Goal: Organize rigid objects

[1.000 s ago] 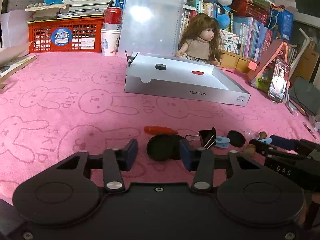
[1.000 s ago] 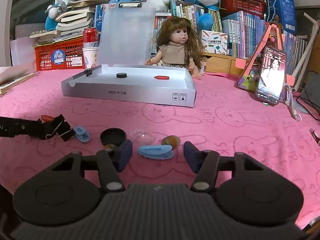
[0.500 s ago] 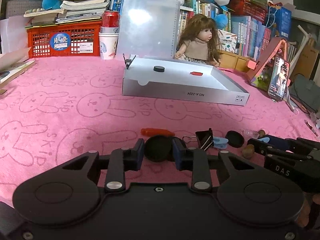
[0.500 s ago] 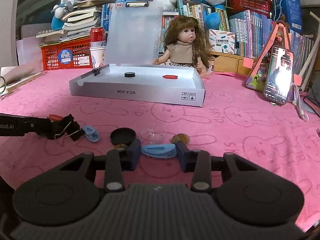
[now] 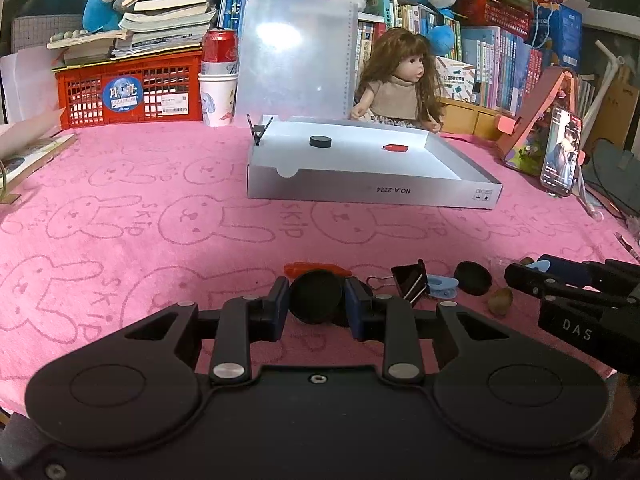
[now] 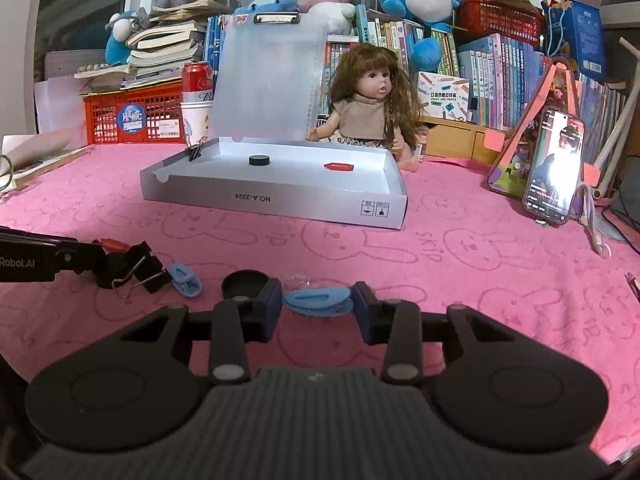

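My left gripper [image 5: 316, 298] is shut on a black round cap [image 5: 316, 295] low over the pink cloth. My right gripper [image 6: 318, 304] is shut on a blue clip [image 6: 318, 301]. On the cloth lie a red piece [image 5: 298, 269], a black binder clip [image 5: 410, 280], a second blue clip [image 6: 185, 283], another black cap [image 6: 245, 282] and a small brown nut [image 5: 501, 300]. The open white box [image 5: 372, 194] further back holds a black cap [image 5: 320, 141], a red piece [image 5: 395, 147] and a binder clip [image 5: 258, 132] on its rim.
A doll [image 6: 370, 108] sits behind the box, with a clear clipboard [image 5: 294, 52] standing beside it. A red crate [image 5: 128, 90], a can on a cup [image 5: 218, 80], books and plush toys line the back. A phone [image 6: 554, 164] leans at the right.
Both grippers have closed: the left on the black cap, the right on the blue clip. Both have lifted slightly with their loads.
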The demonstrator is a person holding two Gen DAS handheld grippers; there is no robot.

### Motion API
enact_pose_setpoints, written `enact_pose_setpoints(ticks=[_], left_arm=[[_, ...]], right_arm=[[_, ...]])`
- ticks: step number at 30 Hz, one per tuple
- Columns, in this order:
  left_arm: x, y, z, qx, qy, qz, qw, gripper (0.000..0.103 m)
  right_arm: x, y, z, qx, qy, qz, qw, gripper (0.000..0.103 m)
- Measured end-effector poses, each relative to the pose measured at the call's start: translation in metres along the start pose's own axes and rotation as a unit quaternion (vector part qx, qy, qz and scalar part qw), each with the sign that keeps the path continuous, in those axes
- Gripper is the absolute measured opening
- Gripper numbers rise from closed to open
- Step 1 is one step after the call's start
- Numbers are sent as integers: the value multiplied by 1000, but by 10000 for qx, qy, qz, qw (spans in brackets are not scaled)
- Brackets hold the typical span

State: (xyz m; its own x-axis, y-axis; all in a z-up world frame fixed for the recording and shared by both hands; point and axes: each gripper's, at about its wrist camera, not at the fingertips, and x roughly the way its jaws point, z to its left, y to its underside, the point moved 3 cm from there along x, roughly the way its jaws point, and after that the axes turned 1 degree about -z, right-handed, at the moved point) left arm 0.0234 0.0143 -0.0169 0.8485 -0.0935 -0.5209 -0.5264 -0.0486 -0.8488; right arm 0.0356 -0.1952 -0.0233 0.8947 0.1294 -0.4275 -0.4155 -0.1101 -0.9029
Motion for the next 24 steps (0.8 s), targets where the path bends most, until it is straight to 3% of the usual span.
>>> enact_pose_setpoints(ticks=[24], left_arm=[[0, -17, -7, 223, 48, -185, 9996, 28]], right_arm=[[3, -20, -3, 35, 20, -162, 9999, 44]])
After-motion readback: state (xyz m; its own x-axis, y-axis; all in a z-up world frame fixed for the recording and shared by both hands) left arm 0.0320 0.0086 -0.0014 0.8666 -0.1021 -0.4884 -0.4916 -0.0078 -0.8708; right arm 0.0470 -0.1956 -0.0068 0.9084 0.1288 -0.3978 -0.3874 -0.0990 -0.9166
